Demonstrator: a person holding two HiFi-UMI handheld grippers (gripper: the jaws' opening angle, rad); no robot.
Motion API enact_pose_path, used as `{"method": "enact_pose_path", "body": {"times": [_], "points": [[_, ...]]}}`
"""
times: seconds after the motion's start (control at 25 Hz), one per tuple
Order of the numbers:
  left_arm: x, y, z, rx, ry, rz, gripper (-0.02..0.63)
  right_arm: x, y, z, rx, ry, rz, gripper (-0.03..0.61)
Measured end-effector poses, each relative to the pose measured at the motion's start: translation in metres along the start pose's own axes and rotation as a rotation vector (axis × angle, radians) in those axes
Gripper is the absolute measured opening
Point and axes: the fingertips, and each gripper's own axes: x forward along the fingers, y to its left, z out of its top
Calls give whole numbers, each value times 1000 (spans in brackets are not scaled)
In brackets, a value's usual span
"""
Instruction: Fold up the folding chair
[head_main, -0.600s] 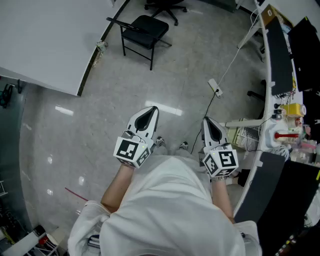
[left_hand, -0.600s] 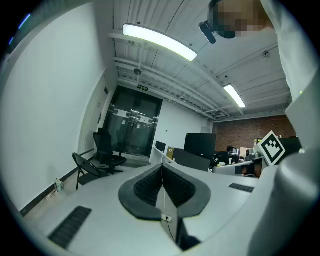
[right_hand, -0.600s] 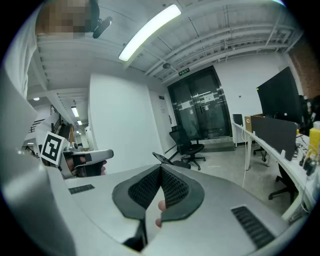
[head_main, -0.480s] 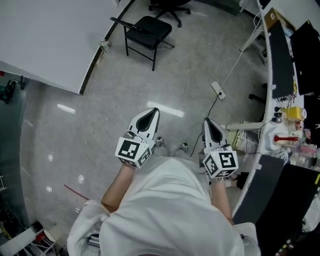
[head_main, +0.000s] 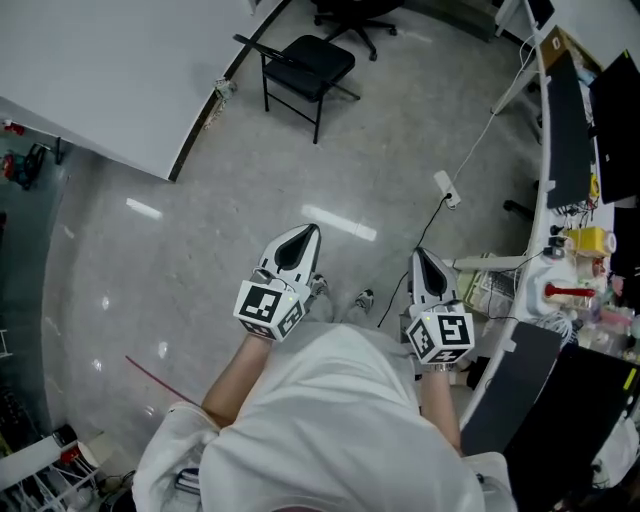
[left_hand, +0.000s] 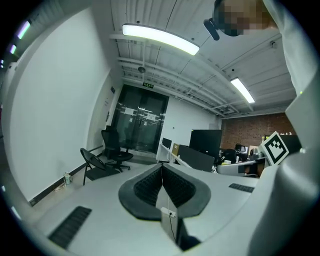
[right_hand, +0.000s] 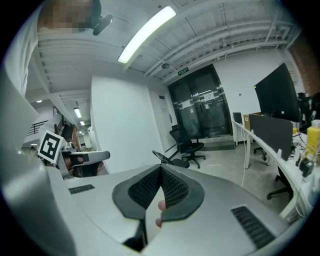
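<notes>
Left tool (head_main: 308, 232) and right tool (head_main: 420, 258) shut on nothing; black metal folding chair (head_main: 305, 62) far ahead, off to the left.
Held at the waist, jaws pressed together, pointing forward and slightly down. Beyond, across bare grey floor (head_main: 200, 230), standing unfolded beside the white wall (head_main: 100, 70), on the left tool's side. Probably calls for walking over before any grasp.

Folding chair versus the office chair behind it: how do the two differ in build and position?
The folding chair has a thin tube frame on straight legs, while the office chair sits on a star-shaped base. The folding chair's back is low and rounded, and the office chair's back is taller. The folding chair stands closer to the white wall, and the office chair stands further back. Both are black and stand on the floor. The folding chair is unfolded.
</notes>
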Motion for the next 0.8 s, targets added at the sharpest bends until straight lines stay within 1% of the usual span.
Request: {"method": "enact_pose_path", "body": {"times": [0.24,0.4,0.52,0.8], "points": [[1,-20,-2,8,-14,37,12,-6,-10,-4,2,7,45,-2],[-9,-18,10,8,-63,119,11,-8,-9,3,22,-17,92,-2],[-14,-15,13,16,-79,179,11,-8,-10,7,-6,-24,114,-2],[-11,-39,9,58,-91,180,11,-21,-25,9,-40,-35,142,-2]]}}
